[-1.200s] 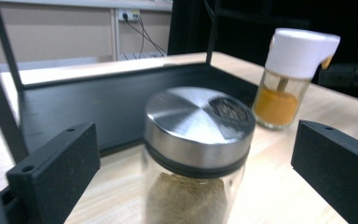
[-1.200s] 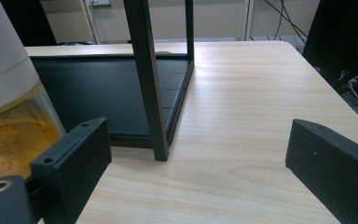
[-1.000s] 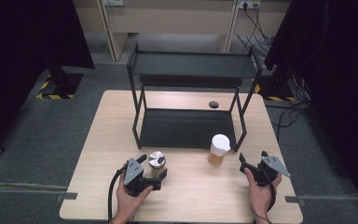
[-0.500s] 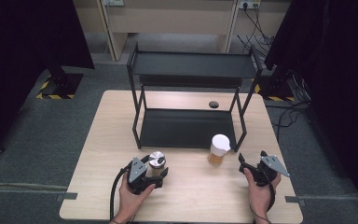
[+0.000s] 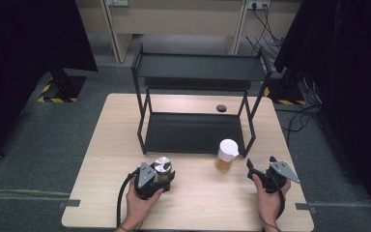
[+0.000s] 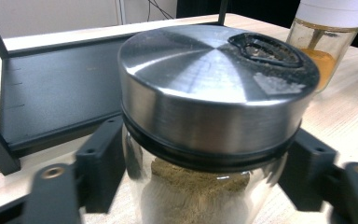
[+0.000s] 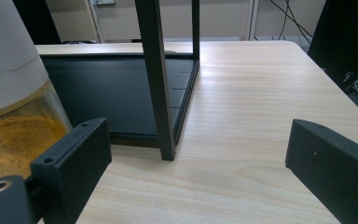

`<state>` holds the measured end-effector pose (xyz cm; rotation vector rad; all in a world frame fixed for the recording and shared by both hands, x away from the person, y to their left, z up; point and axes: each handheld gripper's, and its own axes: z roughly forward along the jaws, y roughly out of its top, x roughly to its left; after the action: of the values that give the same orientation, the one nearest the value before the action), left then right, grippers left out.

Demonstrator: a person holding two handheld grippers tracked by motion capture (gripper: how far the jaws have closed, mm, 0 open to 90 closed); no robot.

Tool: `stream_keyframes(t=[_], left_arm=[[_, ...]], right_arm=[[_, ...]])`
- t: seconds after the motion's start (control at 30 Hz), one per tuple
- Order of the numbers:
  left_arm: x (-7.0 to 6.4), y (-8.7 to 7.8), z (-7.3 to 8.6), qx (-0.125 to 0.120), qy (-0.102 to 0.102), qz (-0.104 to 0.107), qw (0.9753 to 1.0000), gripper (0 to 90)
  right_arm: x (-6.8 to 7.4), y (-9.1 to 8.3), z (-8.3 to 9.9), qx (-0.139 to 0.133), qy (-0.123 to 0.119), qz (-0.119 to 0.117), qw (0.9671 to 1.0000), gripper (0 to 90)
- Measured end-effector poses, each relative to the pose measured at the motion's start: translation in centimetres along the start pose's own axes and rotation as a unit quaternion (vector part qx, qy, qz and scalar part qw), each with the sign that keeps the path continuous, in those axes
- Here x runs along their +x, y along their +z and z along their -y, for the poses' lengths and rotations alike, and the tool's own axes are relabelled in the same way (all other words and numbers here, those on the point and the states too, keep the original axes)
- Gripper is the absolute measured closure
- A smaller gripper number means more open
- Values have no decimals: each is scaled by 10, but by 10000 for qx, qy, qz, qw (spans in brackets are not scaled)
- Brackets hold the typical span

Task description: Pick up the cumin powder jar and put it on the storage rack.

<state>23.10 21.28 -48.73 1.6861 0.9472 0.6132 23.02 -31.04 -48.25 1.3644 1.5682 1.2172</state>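
Note:
A glass jar with a brushed steel lid [image 5: 163,165] [image 6: 214,88], holding grey-brown powder, stands on the table near its front left. My left gripper [image 5: 164,175] [image 6: 205,186] is shut on it, one black jaw pressed to each side of the glass just under the lid. A second jar with a white cap and orange powder [image 5: 226,155] [image 7: 14,116] [image 6: 321,42] stands in front of the rack's right leg. My right gripper [image 5: 261,163] [image 7: 196,163] is open just right of that jar, with nothing between its jaws.
A black two-shelf metal rack [image 5: 193,133] stands mid-table, its lower shelf bare; its front right leg [image 7: 156,79] rises close ahead of the right gripper. A small dark round object [image 5: 221,108] lies behind the rack. Bare wooden table [image 5: 207,198] lies between the hands.
The left gripper has shifted slightly around the steel-lidded jar. The right gripper and the orange jar have stayed put.

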Motion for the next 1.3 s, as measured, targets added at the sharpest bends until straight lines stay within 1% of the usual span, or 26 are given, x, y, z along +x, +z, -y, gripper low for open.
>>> stream_keyframes(t=[0.23,0.37,0.47,0.63,0.67,0.7,0.73,0.97,1.1,1.3], left_arm=[[2,0,1,-33,-35,12,10000,308],[4,-1,0,-29,-147,19,9999,309],[5,-3,-1,-47,-156,-22,9999,310],[2,-12,-6,-300,-68,-167,9994,310],[2,-12,-6,-300,-68,-167,9994,310],[1,-14,-8,-393,-21,-183,9991,310],[0,-15,-10,-425,24,-208,9989,310],[-7,-18,-24,-737,170,-356,9965,311],[-9,-19,-28,-817,213,-400,9956,311],[-11,-22,-37,-936,182,-420,9946,311]], right_arm=[[1,0,0,5,-31,12,10000,69],[1,0,0,3,-35,13,10000,69],[1,0,0,1,-35,12,10000,69],[2,0,0,-6,-45,15,10000,69],[2,0,0,-6,-45,15,10000,69],[2,0,0,1,-47,17,10000,70],[2,0,0,1,-54,19,10000,69],[2,0,0,-5,-62,9,10000,69],[1,0,0,6,-53,4,10000,69],[2,0,0,1,-72,8,10000,69]])
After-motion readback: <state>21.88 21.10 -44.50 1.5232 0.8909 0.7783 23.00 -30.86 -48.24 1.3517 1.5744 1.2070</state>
